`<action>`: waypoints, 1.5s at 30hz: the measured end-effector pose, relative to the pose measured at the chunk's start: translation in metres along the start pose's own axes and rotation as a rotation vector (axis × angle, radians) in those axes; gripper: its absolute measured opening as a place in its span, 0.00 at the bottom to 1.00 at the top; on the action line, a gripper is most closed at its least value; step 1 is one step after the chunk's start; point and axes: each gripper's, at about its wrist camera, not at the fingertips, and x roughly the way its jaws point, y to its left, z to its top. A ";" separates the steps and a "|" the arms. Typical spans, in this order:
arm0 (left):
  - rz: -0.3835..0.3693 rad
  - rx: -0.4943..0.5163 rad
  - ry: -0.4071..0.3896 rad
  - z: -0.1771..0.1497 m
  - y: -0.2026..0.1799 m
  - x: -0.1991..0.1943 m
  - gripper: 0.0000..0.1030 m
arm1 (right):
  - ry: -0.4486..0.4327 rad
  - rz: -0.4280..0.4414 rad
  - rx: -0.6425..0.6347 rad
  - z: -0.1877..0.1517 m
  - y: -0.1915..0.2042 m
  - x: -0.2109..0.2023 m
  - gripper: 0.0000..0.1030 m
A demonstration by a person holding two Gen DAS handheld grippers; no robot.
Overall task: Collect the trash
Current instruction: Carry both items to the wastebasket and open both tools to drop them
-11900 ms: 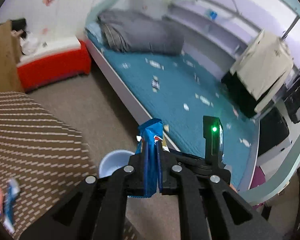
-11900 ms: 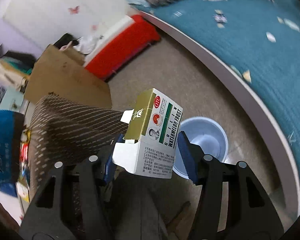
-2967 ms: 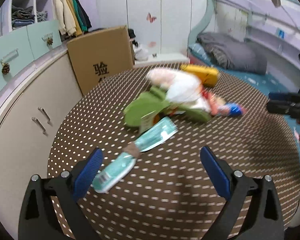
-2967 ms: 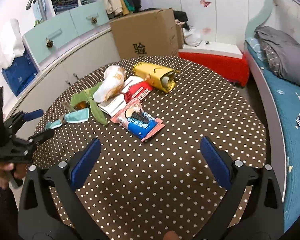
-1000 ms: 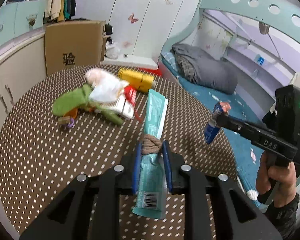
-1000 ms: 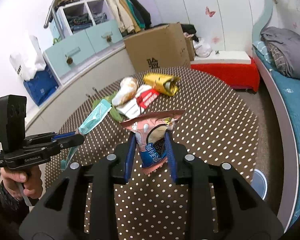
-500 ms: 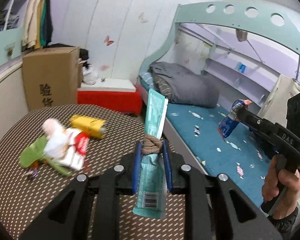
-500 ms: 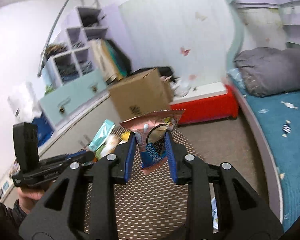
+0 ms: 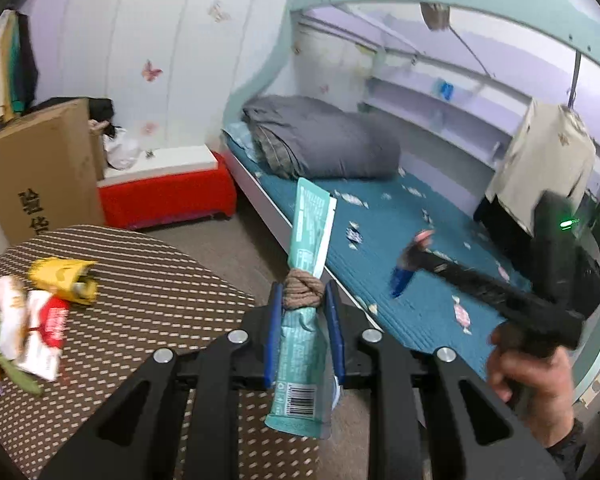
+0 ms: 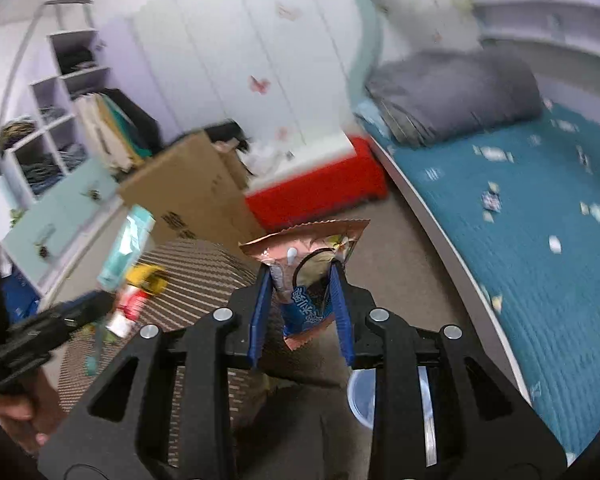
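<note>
My left gripper (image 9: 302, 320) is shut on a long teal wrapper (image 9: 306, 248) with a brown knot, held upright past the table's edge. My right gripper (image 10: 300, 304) is shut on a pink and blue snack packet (image 10: 306, 264), held in the air above the floor. The right gripper also shows in the left wrist view (image 9: 410, 258), blurred, to the right over the bed side. A pale blue bin (image 10: 360, 400) sits on the floor, mostly hidden behind my right gripper's fingers. More trash (image 9: 40, 312) lies on the brown dotted table (image 9: 148, 300): a yellow packet, a red and white packet, green scraps.
A bed with a teal cover (image 9: 400, 240) and grey duvet runs along the right. A red bench (image 9: 168, 196) and a cardboard box (image 9: 36, 184) stand by the far wall. Cabinets and shelves (image 10: 60, 184) are at the left.
Both grippers have swung away from the table toward the bed and floor, still holding their wrappers. The right gripper has dropped lower, and the bin has come into its view.
</note>
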 end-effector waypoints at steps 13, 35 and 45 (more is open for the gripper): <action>-0.020 0.020 0.221 -0.014 -0.022 0.122 0.20 | 0.290 -0.078 0.294 -0.080 -0.108 0.144 0.66; 0.040 0.042 0.348 -0.020 -0.035 0.189 0.88 | 0.038 -0.095 0.325 -0.046 -0.114 0.026 0.94; 0.082 0.063 0.183 -0.005 -0.032 0.117 0.91 | -0.008 -0.109 0.257 -0.033 -0.068 0.010 0.94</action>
